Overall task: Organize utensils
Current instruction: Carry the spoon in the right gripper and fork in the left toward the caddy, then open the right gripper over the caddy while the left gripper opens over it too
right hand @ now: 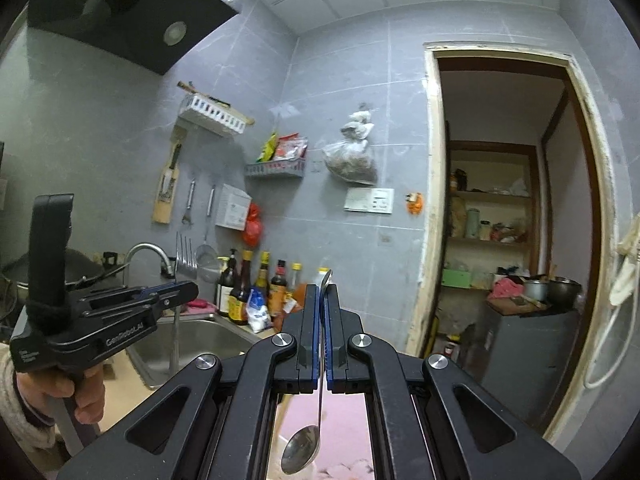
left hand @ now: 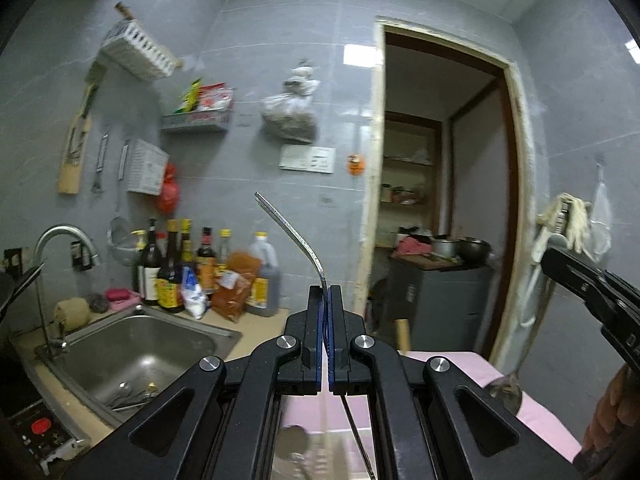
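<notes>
Sink (left hand: 100, 344): steel, set in the counter; we count a few utensils (left hand: 132, 396) lying in its bottom by the drain. Tap (left hand: 60, 240) arches over its left side.

White basket (left hand: 138, 50): high on the wall, contents not visible to us.

Wall rack (left hand: 196, 120): holds coloured packets.

Bottles (left hand: 180, 268): a cluster on the counter behind the sink, with bags beside them.

Left gripper (left hand: 325, 292): we see its jaws together, clamped on a fork (left hand: 296, 236). The handle rises curving up-left past the tips; the rest hangs below the jaws.

Right gripper (right hand: 323, 292): jaws together, clamped on a spoon (right hand: 300, 454). Its handle end pokes just above the tips; the bowl hangs below, over a pink cloth (right hand: 344, 432).
</notes>
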`<state>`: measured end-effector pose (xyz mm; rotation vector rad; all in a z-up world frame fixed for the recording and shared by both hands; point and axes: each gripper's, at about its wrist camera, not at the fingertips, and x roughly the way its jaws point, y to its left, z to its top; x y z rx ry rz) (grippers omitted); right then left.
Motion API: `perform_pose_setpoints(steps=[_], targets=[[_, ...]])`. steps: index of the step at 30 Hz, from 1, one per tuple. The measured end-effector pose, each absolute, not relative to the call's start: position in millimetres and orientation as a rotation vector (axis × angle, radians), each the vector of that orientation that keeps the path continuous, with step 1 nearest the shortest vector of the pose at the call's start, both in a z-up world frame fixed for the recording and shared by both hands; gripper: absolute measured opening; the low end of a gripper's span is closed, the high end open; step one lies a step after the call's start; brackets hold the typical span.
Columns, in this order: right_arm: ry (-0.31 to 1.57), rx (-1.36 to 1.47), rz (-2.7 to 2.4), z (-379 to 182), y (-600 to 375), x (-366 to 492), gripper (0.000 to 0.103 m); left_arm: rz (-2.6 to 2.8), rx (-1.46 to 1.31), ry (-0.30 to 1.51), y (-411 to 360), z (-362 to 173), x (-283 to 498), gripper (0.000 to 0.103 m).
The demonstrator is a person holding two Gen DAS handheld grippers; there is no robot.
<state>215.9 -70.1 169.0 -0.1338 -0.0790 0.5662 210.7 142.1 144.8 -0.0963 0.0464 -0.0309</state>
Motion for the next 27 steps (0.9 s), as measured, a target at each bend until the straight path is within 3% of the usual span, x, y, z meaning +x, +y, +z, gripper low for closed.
perform_pose_setpoints(steps=[22,27], targets=[[0.131,-0.119,0.671,91,-44,260,0.0,0.029,-0.005,0.118,129,53,246,0.0],[0.215,-0.053,0.717,75,-51,269,0.002,-0.029,-0.089,0.176,136,44,242,0.001]])
